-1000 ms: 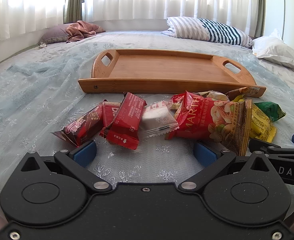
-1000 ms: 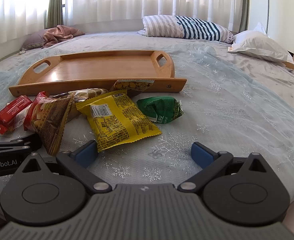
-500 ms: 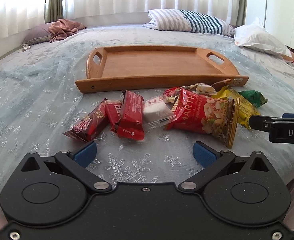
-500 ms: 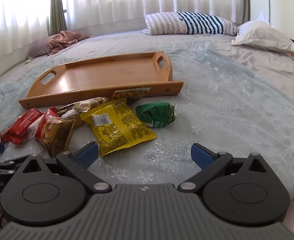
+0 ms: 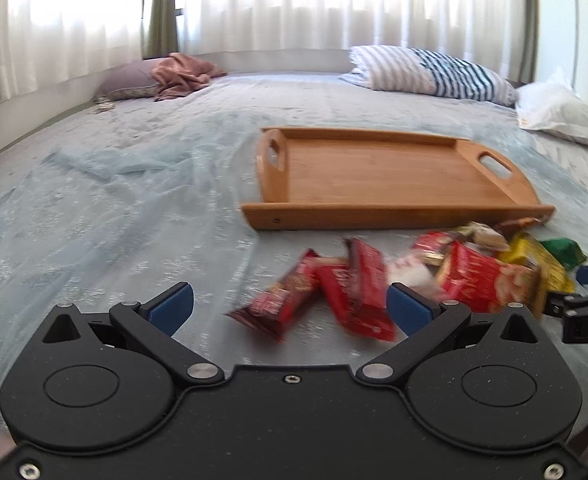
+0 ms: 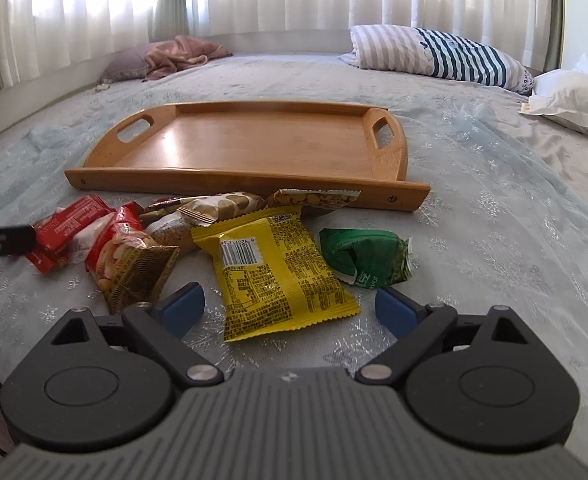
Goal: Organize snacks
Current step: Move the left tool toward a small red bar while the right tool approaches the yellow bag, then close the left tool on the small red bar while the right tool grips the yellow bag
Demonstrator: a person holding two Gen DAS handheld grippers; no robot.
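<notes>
Seen along the left gripper [image 5: 290,304]: blue-padded fingers spread wide, holding nothing and touching nothing, hovering above a pale blue bedspread [image 5: 114,216]. Ahead and to the right, loose on the cover, a motion-blurred row of snacks: a dark red bar [image 5: 282,300] lying diagonally, a bright red wafer pack [image 5: 363,292] with its long axis pointing away, then a red nut bag [image 5: 485,280] farther right. Beyond them, an empty wooden tray [image 5: 389,176], long side facing the camera. At the far right edge, part of the other gripper. Seen along the right gripper [image 6: 290,304]: fingers likewise spread wide, gripping nothing. Directly ahead, almost between the fingertips, a flat yellow packet [image 6: 278,272], long axis running away toward the tray [image 6: 254,144], its near edge just short of the pads. Just beside it to the right, a crumpled green packet [image 6: 365,258]; to the left, the nut bag [image 6: 130,260] and the red wafers. Nothing yet on the tray, so sorting judged barely begun. Right gripper nearest the yellow packet; likely a short forward reach and a pinch on its near edge. Thin, slippery film, apt to slide or crumple.
</notes>
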